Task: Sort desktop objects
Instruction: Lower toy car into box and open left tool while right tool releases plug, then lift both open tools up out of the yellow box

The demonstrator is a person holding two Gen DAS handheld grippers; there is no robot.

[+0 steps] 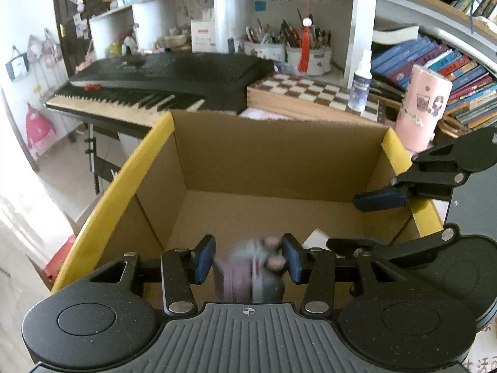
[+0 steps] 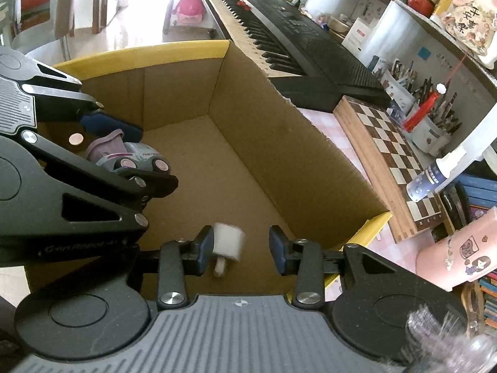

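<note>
A cardboard box (image 1: 273,158) with yellow rim flaps stands on the desk and fills both views (image 2: 298,168). My left gripper (image 1: 248,261) is open over the box, and a blurred pink and grey toy car (image 1: 251,273) sits loose between its pads. The right wrist view shows the same car (image 2: 130,155) by the left gripper's fingers. My right gripper (image 2: 242,247) is open above the box's near right corner, with a blurred white cylinder (image 2: 228,242) beside its left pad, apart from the right pad. Its fingers (image 1: 379,200) show in the left view.
A black keyboard (image 1: 161,77) lies behind the box. A chessboard (image 1: 313,91), a spray bottle (image 1: 360,82), a pink cup (image 1: 422,105), pen holders (image 1: 307,52) and books (image 1: 444,71) stand at the back right. Clear plastic (image 2: 447,338) is at the right view's lower right.
</note>
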